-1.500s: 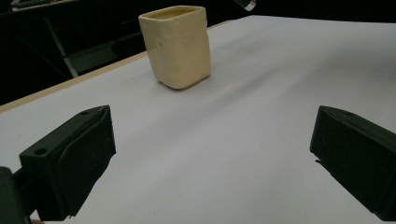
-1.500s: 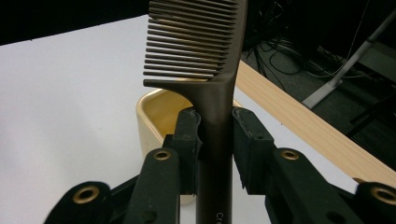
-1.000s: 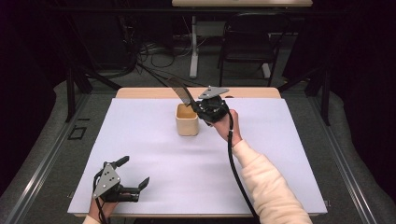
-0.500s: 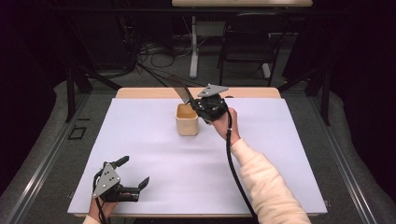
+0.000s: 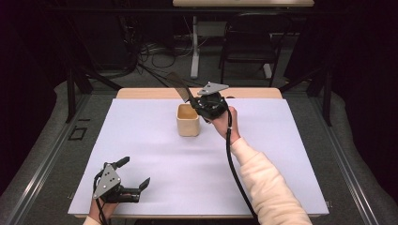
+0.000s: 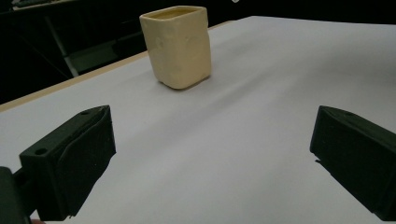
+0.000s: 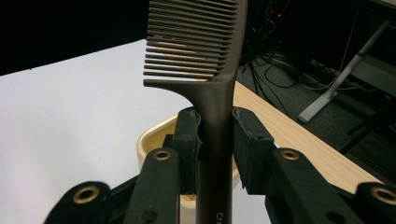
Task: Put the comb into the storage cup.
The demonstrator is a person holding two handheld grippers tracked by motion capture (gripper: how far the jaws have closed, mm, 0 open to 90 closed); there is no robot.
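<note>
Little has changed: your right gripper (image 7: 217, 140) still pinches the comb (image 7: 205, 70) above the cream cup (image 5: 188, 120), while your left gripper (image 5: 133, 176) rests spread.

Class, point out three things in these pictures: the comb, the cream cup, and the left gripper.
comb (image 7: 215, 107): right gripper view, on its handle just above the jaws.
cream cup (image 6: 180, 49): left gripper view, on its front wall.
left gripper (image 5: 133, 176): high view, midway between its open fingertips.
</note>
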